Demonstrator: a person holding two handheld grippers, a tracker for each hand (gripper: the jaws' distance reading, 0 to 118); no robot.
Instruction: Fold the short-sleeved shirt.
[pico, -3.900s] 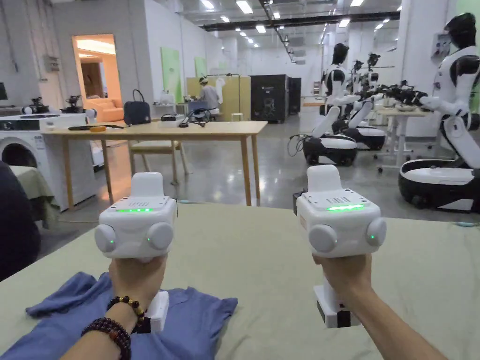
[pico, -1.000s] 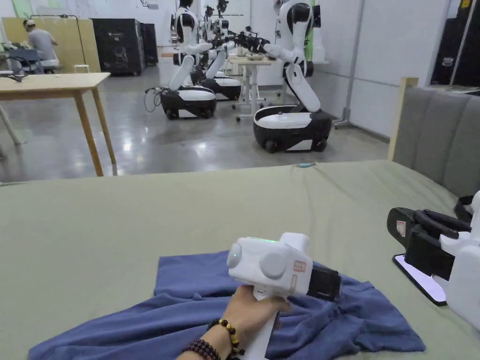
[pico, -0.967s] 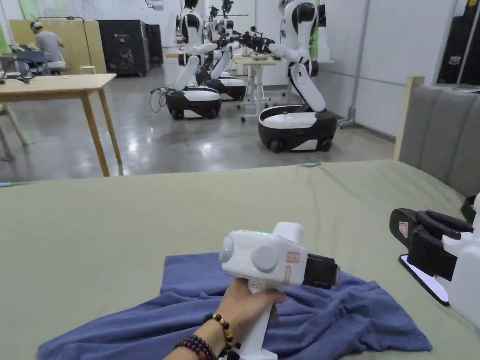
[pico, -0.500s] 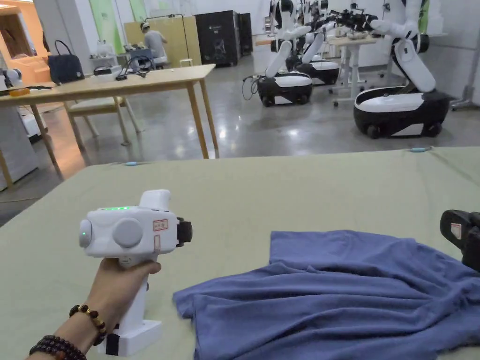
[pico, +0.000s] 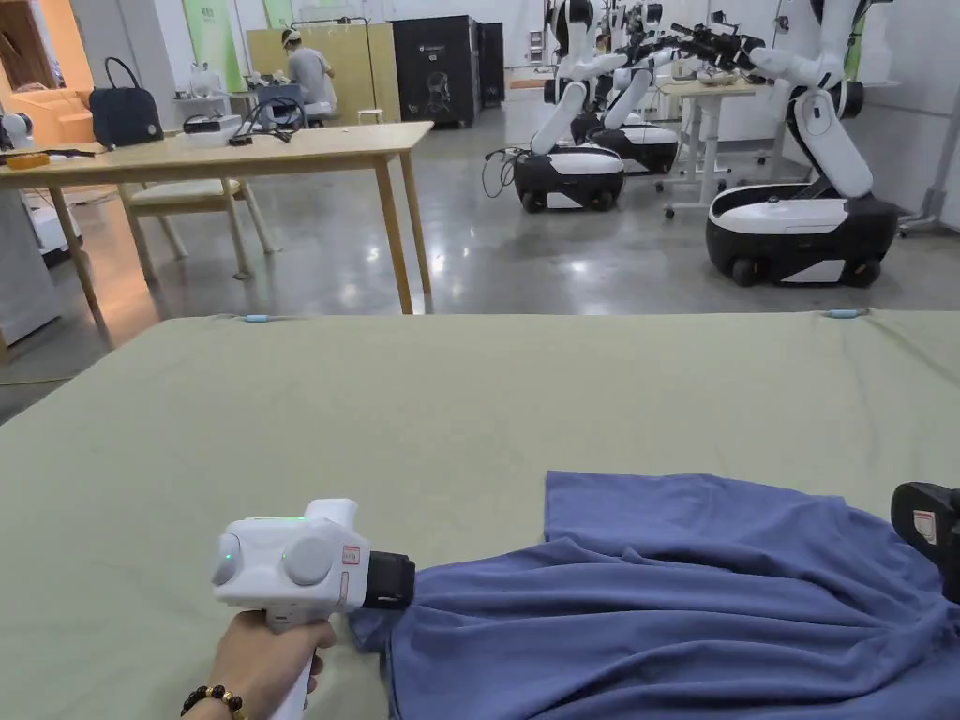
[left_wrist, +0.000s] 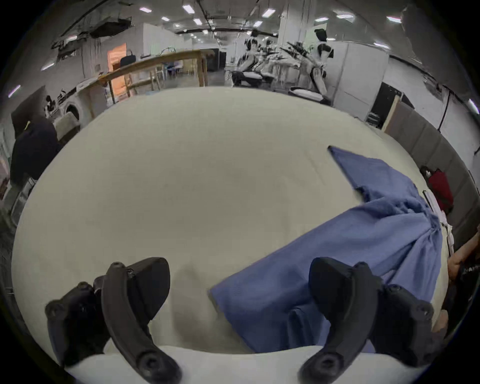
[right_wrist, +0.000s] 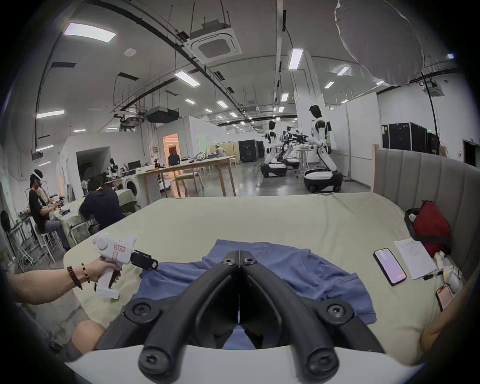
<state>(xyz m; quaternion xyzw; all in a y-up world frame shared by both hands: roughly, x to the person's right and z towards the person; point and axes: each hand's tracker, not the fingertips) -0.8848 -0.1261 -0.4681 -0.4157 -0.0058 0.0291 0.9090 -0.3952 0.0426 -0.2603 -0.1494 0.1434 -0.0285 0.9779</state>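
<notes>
Left gripper (left_wrist: 239, 288), jaws apart, straddles rumpled blue cotton short-sleeved shirt's (pico: 675, 600) corner; right gripper's (right_wrist: 240, 256) jaws together, apparently pinching cloth. Risk: left closes beside the edge, missing it

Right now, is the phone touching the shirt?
Apart. The right gripper view shows a strip of bare sheet between the phone and the nearest edge of the shirt.

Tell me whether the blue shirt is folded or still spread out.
Not folded: the blue shirt lies loosely spread and wrinkled on the bed, with no neat fold, one edge by the open left gripper.
</notes>
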